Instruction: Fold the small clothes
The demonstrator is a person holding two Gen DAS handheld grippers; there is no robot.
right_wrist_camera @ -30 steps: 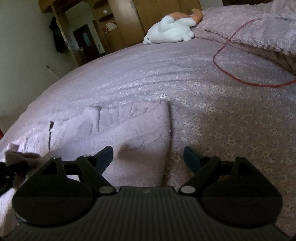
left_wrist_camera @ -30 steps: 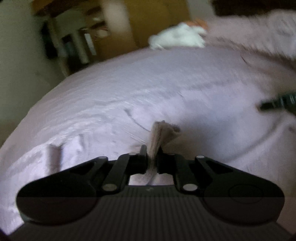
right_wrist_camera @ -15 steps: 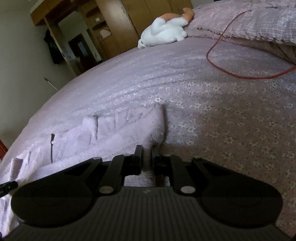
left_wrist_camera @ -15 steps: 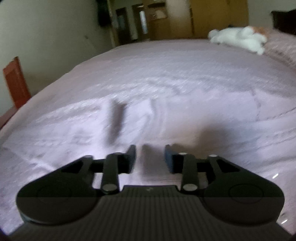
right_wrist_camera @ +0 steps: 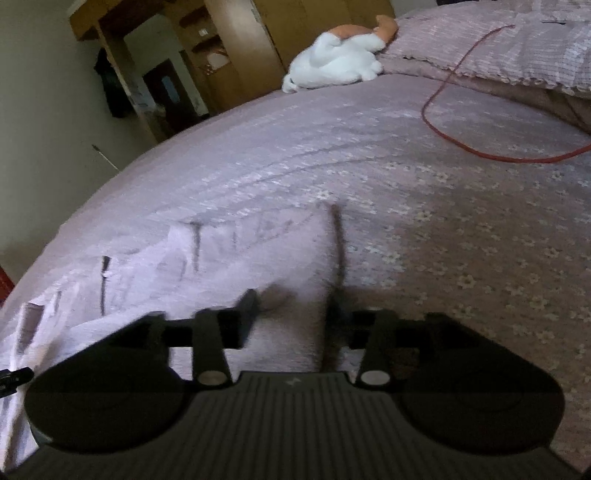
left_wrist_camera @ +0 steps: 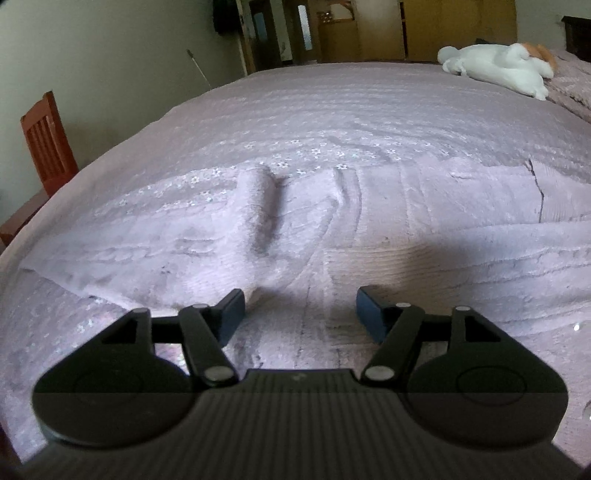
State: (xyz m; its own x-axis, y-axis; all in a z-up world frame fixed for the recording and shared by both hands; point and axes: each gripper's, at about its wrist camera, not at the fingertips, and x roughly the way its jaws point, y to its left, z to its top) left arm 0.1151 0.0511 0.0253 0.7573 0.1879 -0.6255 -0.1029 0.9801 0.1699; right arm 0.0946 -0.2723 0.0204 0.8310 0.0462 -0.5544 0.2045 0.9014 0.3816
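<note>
Mauve floral bedspread [left_wrist_camera: 332, 110] under a flat mauve cloth [left_wrist_camera: 369, 229], white plush toy [left_wrist_camera: 495, 70], red cord [right_wrist_camera: 461, 122].

Pale wall [left_wrist_camera: 110, 55]; wooden wardrobe [left_wrist_camera: 424, 29] beyond the bed [left_wrist_camera: 369, 110]; red-brown chair [left_wrist_camera: 48, 144] beside it.

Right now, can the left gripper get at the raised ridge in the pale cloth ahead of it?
Probably yes. The left gripper is open and low over the pale cloth, and the raised ridge stands ahead, slightly left of its line. Only flat cloth lies between them; nothing blocks the way.
</note>
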